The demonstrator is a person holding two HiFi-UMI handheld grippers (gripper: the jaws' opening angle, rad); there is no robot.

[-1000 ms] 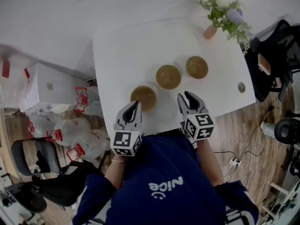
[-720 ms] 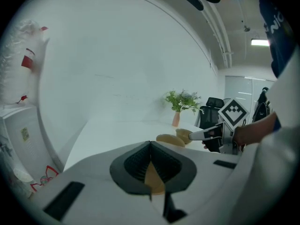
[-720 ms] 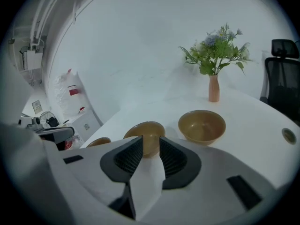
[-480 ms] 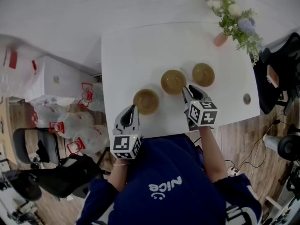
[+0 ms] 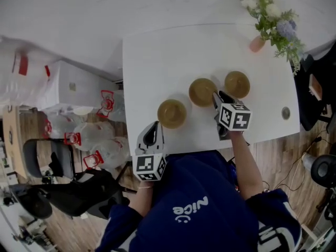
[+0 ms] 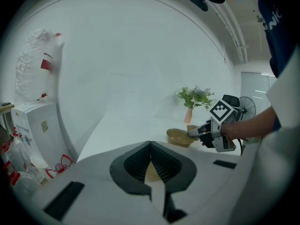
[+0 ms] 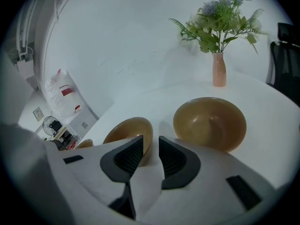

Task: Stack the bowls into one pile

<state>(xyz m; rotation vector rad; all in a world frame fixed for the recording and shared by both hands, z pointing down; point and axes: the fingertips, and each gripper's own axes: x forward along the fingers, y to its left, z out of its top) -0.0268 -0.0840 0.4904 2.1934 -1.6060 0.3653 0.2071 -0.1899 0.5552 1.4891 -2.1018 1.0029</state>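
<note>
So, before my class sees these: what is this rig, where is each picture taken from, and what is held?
No robot: a person holds a two-jaw gripper in each hand. One picture comes from a camera on the person's head, looking down; the other two from cameras riding on the grippers. On the white table stand three separate bowls, the left bowl, middle bowl and right bowl, plus a vase of flowers. The left gripper is shut and empty. The right gripper has its jaws apart at the middle bowl's rim, not gripping.
</note>
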